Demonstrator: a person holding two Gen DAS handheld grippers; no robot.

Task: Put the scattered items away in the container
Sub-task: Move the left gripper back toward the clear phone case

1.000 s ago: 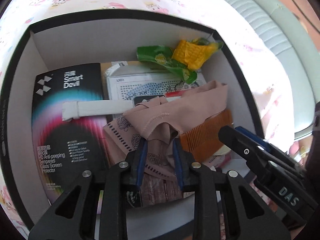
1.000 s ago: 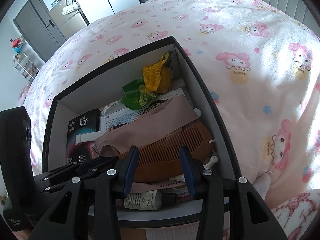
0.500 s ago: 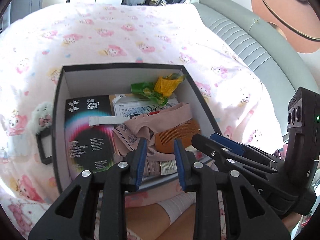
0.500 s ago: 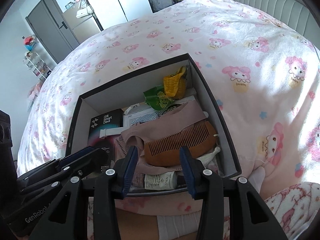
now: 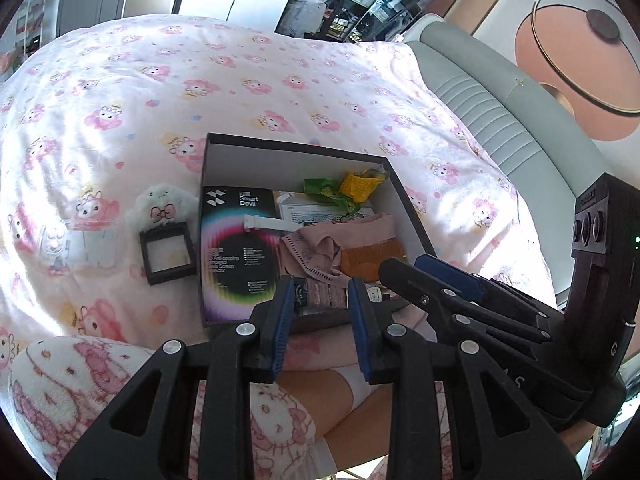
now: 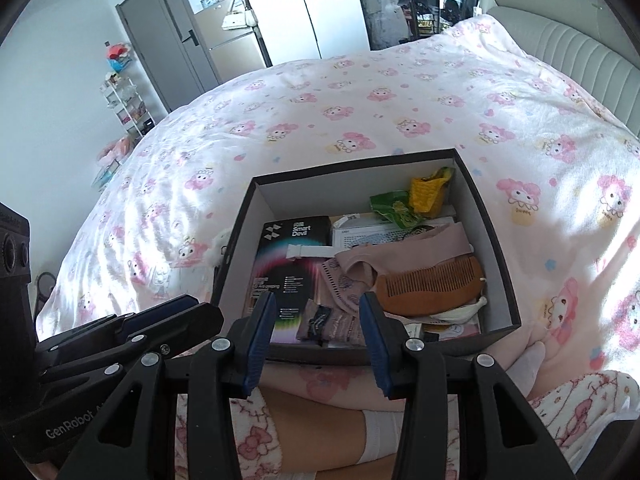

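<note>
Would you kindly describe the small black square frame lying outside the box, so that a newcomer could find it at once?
Start from the black box on the pink cartoon-print bedspread. Just outside its left wall, seen from the left wrist camera, lies the small black square frame, below a white plush toy with a pink bow. Its dark, straight-edged border around a pale centre sets it apart from the soft toy.

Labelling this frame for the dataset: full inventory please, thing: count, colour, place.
box: 1, black outside, white inside, on the bed
screen protector pack: 1, black with rainbow ring, box left side
comb: 1, brown wood, box right side
cloth: 1, dusty pink, box middle
snack wrappers: 2, green and yellow, box far corner
plush toy: 1, white, on bedspread left of box
small frame case: 1, black, beside the plush
bedspread: 1, pink cartoon print
left claw: 1, black with blue pads, empty
right claw: 1, same, empty
</note>
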